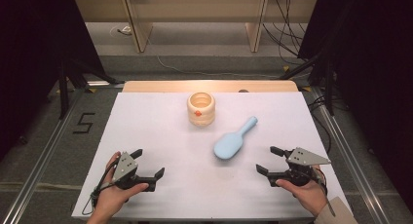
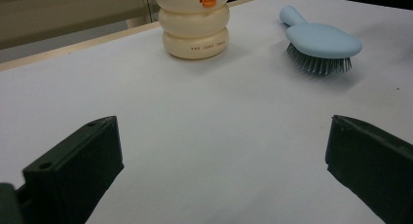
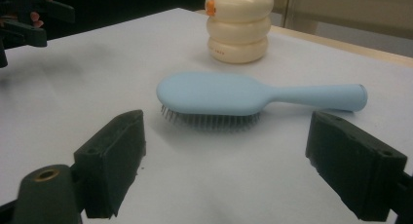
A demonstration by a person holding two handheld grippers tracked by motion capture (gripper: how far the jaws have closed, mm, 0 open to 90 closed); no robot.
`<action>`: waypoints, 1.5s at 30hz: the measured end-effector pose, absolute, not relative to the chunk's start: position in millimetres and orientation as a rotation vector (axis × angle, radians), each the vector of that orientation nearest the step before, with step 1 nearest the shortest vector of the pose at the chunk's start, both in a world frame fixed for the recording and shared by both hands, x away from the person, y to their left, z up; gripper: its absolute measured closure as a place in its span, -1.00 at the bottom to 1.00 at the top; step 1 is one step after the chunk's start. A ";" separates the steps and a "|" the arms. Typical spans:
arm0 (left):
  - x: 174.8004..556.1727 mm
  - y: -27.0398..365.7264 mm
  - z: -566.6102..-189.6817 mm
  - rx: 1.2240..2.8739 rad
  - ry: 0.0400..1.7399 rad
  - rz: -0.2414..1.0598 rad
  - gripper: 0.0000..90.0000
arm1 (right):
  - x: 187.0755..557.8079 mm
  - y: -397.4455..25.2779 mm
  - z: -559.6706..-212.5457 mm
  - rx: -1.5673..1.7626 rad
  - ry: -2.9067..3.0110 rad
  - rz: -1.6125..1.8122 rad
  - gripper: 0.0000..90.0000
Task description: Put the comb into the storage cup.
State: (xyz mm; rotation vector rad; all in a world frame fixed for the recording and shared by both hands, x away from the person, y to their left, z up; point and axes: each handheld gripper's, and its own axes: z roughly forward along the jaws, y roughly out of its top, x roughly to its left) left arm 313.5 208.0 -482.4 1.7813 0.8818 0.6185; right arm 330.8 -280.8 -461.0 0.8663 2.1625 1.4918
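- Pale blue plastic, the hairbrush (image 1: 234, 139) lies bristles down on the white table (image 1: 160, 136), right of centre, handle pointing away toward the far right. The cream ringed holder (image 1: 201, 108) stands upright beyond it, near the far edge, apart from the brush.
- The right gripper (image 1: 269, 160) rests near the brush head with its jaws spread wide and nothing between them; the right gripper view looks at the brush side-on.
- The left gripper (image 1: 148, 164) sits at the near left, well apart from both things, jaws also wide and empty.
- Risk 1: closing on the broad, rounded head could let the smooth back squirt out; the slimmer handle looks the safer hold, in my judgement.
- Risk 2: a low approach may push the brush along the table, since its bristles offer little grip.
- Risk 3: if the brush goes into the holder, a tilted entry could strike the rim and tip the light-looking holder over.
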 end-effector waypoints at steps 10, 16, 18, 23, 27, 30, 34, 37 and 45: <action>313.2 207.4 -483.4 1.782 0.882 0.614 -1.00 | 333.3 -279.7 -459.0 0.876 2.139 1.493 -0.60; 313.5 204.2 -484.3 1.779 0.880 0.611 -1.00 | 342.4 -281.0 -454.1 0.869 2.127 1.479 -0.27; 313.7 203.9 -484.6 1.780 0.881 0.610 -1.00 | 349.1 -280.6 -449.9 0.861 2.120 1.461 -0.04; 314.0 204.7 -485.2 1.781 0.887 0.608 -1.00 | 360.1 -281.4 -445.5 0.863 2.108 1.442 0.39; 314.1 204.2 -485.5 1.783 0.883 0.607 -1.00 | 376.7 -277.1 -444.7 0.884 2.107 1.354 0.78; 314.3 204.2 -485.7 1.782 0.885 0.609 -1.00 | 386.4 -271.1 -443.1 0.902 2.142 1.278 1.00; 314.3 204.7 -485.8 1.782 0.887 0.611 -1.00 | 396.2 -264.0 -442.4 0.921 2.170 1.241 1.00; 314.5 204.6 -486.2 1.780 0.887 0.609 -1.00 | 411.4 -253.1 -443.4 0.934 2.211 1.196 1.00; 314.6 204.9 -486.5 1.780 0.886 0.607 -1.00 | 444.0 -236.1 -446.6 0.952 2.277 1.125 1.00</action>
